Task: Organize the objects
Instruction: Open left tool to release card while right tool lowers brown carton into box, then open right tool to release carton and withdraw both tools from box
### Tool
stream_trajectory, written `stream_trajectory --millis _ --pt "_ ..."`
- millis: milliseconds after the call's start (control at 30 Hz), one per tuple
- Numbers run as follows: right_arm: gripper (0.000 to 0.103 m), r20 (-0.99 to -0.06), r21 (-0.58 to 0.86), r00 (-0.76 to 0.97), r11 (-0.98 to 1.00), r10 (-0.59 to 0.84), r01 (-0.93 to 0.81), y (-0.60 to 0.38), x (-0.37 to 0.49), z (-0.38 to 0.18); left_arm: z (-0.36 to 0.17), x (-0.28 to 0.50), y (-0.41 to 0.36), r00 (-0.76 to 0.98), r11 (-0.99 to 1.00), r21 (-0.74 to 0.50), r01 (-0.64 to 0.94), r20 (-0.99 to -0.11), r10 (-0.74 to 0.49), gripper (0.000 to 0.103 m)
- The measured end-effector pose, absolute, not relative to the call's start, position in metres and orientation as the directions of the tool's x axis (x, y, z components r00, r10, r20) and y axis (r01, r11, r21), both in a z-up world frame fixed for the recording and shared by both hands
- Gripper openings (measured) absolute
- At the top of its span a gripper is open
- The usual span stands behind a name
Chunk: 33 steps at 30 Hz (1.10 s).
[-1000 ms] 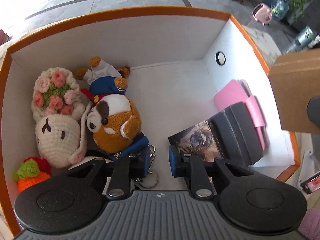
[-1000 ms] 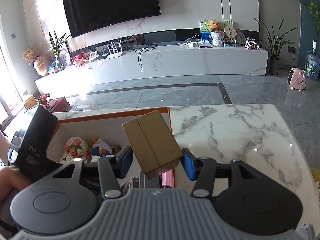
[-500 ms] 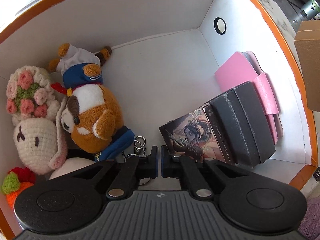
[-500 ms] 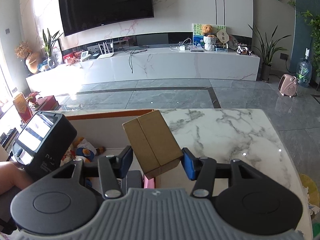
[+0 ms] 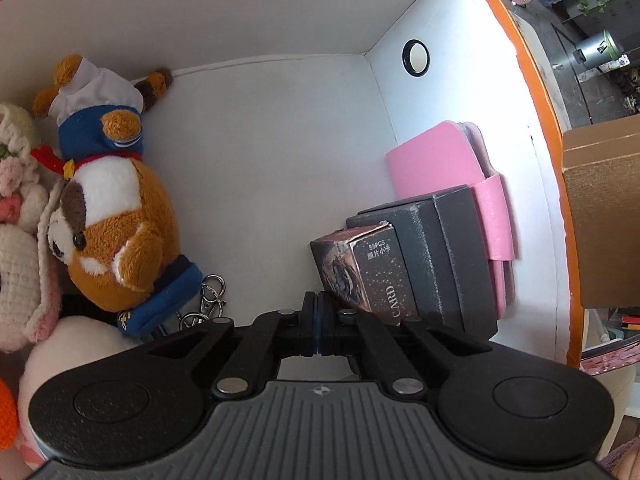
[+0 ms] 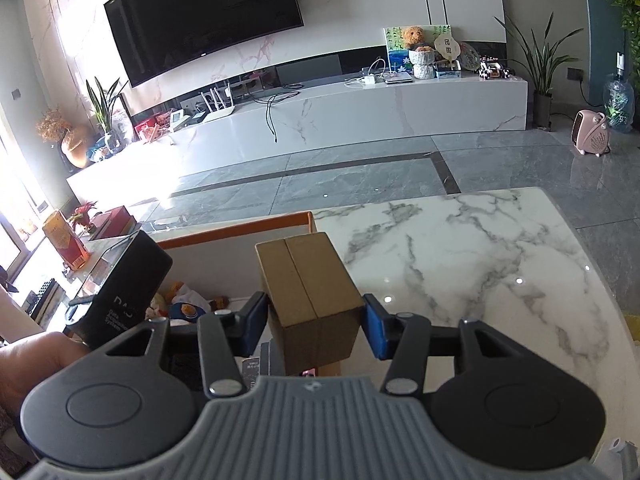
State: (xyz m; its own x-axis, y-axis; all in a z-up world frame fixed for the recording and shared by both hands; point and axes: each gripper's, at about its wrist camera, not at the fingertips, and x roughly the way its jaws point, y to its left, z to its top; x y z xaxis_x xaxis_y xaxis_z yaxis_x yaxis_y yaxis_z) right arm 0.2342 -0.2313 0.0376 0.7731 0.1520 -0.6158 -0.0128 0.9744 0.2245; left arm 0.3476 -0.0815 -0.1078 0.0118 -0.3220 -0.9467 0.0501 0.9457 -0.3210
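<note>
An orange-rimmed white box [image 5: 472,92] holds a brown plush dog [image 5: 108,216], a crocheted toy [image 5: 16,216], a card box [image 5: 360,276], a dark grey box [image 5: 444,256] and a pink case [image 5: 440,160]. My left gripper [image 5: 317,320] is shut and empty, low inside the box beside the card box. My right gripper [image 6: 316,320] is shut on a brown cardboard box [image 6: 308,292], held above the box's right rim [image 6: 240,230]; the cardboard box also shows in the left wrist view [image 5: 604,216].
The box stands on a white marble table [image 6: 460,260]. A keyring [image 5: 208,304] lies by the plush dog. The left gripper's black body [image 6: 124,288] and the hand holding it show at the left of the right wrist view.
My left gripper has closed from open to shut and moved lower and rightward toward the card box. My right gripper keeps hold of the cardboard box over the rim.
</note>
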Motion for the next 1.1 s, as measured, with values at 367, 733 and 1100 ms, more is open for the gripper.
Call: stream_trajectory --millis 367,733,1100 --pt "0.050 -0.616 0.258 0.756 0.964 0.220 -0.070 -0.216 0.229 0.046 -0.075 0.324 -0.049 0.153 0.936 -0.345 0.065 -0.924 -0.351 0.006" --pt "0.048 -0.680 0.304 0.662 0.943 0.315 -0.136 -0.164 0.239 0.029 -0.040 0.316 0.005 0.347 0.931 -0.366 -0.012 -0.874 -0.339 0.006" --pt "0.048 -0.748 0.270 0.595 0.954 0.294 -0.133 -0.128 0.264 0.000 -0.035 0.301 0.033 0.335 0.886 -0.460 -0.052 -0.844 -0.418 0.006"
